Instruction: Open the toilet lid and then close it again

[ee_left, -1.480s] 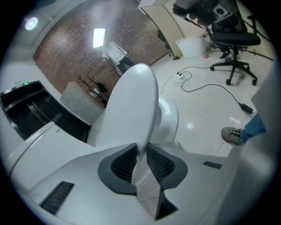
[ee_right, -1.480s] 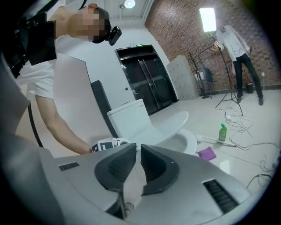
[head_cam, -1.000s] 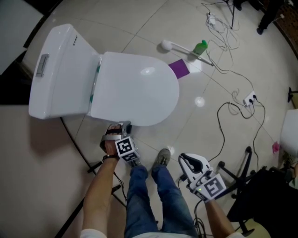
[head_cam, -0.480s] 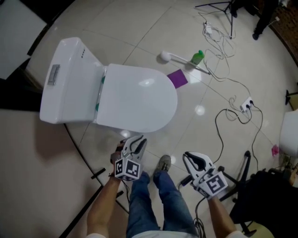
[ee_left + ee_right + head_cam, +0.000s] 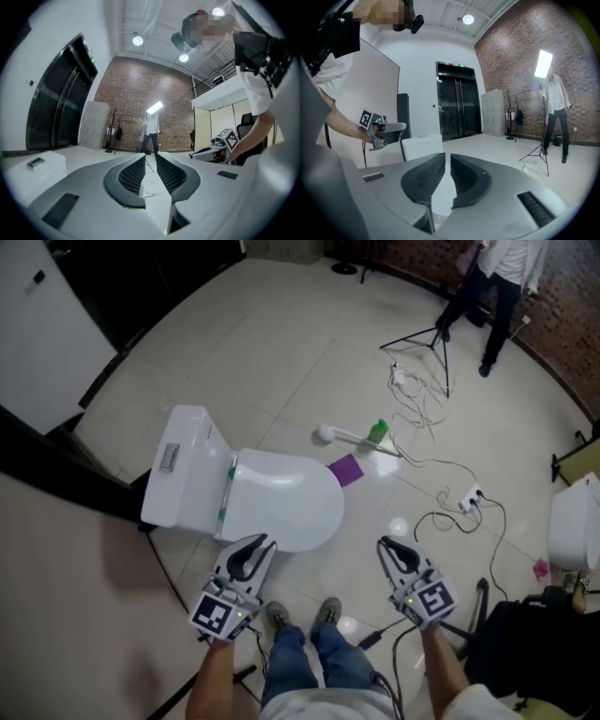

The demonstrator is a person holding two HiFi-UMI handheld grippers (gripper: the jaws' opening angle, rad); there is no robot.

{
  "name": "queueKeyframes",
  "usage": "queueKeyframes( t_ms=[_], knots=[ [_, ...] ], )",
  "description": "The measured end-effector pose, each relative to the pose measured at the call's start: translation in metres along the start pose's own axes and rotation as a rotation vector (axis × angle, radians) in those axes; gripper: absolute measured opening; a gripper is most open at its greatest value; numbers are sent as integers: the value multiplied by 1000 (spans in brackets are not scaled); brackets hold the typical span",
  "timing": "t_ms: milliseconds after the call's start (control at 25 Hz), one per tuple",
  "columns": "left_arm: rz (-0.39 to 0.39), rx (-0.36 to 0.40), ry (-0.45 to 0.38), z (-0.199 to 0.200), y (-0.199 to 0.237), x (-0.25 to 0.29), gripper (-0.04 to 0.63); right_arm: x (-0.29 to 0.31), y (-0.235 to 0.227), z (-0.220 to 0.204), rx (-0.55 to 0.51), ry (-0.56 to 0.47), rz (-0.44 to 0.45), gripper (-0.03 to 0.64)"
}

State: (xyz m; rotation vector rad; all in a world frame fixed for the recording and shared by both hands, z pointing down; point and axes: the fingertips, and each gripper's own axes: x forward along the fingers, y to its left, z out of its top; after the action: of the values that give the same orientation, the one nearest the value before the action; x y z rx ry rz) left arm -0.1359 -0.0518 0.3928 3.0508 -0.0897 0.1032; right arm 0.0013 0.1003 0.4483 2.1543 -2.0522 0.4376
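Head view puts the toilet (image 5: 202, 486) on the floor ahead of my feet, its lid (image 5: 286, 507) lying flat and shut over the bowl, with the tank (image 5: 180, 474) to the left. Both tools hang well apart from it, nearer to me than the bowl's front edge. The left gripper (image 5: 265, 542) has its tongs at a narrow slit; they have just been opening a little, and nothing is between them. The right gripper (image 5: 383, 543) has its tongs all but together, also empty.

Both gripper views look out level across the room, at a brick wall and dark doors, so neither shows the lid's rim. That is my first worry: going down for the edge, I'd be guided by the head view alone.

The lid looks glossy and smooth. I judge that tongs this narrow could skate off the rim instead of catching under it, and a half-lifted lid that slips would slam down.

Loose cables (image 5: 441, 512) trail over the tiles to my right, one near my shoes (image 5: 328, 611); stepping in could snag a foot. The toilet brush (image 5: 339, 435) and green bottle (image 5: 378, 430) lie beyond the bowl, clear of the lid's swing, I think
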Motion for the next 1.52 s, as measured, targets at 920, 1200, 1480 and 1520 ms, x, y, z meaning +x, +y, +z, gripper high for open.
queueKeyframes(
  t_ms=[920, 1200, 1480, 1520],
  knots=[
    [-72, 62, 54, 96, -86, -83, 67, -31, 106, 112, -115, -117, 169, 32],
    [-86, 107, 1, 102, -89, -74, 67, -29, 104, 109, -123, -104, 177, 32],
    [9, 90, 47, 91, -76, -73, 49, -27, 105, 109, -132, -102, 201, 32],
    [25, 96, 37, 91, -73, -73, 49, -25, 105, 108, -133, -96, 204, 32]
  ],
)
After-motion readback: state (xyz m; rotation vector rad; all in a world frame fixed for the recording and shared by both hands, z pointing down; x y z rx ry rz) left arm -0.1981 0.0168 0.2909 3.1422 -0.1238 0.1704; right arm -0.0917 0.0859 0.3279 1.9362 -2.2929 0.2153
